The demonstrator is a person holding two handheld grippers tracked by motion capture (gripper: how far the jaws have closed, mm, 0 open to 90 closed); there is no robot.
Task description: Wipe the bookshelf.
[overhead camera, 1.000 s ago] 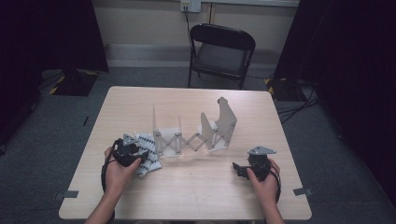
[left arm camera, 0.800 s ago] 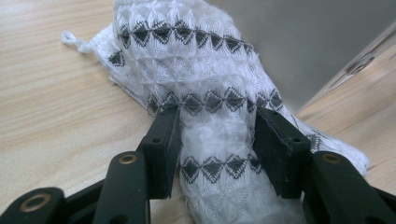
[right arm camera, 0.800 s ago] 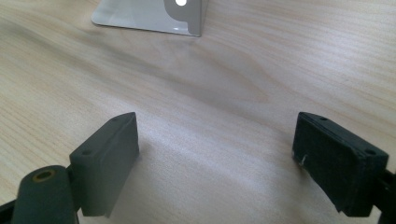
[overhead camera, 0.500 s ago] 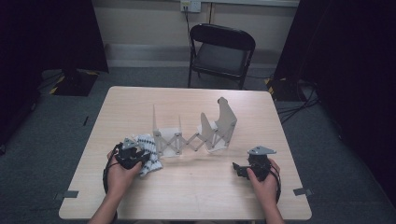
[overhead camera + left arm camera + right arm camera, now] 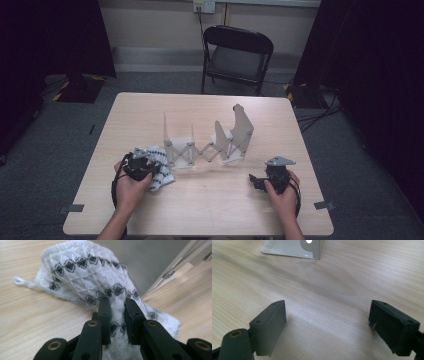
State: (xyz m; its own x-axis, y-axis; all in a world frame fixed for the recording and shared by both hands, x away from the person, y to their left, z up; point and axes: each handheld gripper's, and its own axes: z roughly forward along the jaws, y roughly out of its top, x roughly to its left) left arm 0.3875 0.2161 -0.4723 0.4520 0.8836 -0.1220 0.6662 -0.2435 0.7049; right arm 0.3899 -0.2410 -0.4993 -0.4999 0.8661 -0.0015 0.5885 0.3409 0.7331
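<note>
Left tool (image 5: pixel 117 308) has just been closing, now clenched on a thin fold of the knit cloth (image 5: pixel 82 277) lying on the bench (image 5: pixel 215 200) beside the folding rack (image 5: pixel 210 142); risk: fold slips out on lifting, or cloth snags rack; right tool (image 5: pixel 327 327) released, idle.

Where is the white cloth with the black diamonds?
In the high view the cloth lies near the table's front left, pinched in the left gripper, beside the white rack.

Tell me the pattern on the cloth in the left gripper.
White knit cloth with rows of black diamonds; clearest in the left gripper view.
</note>
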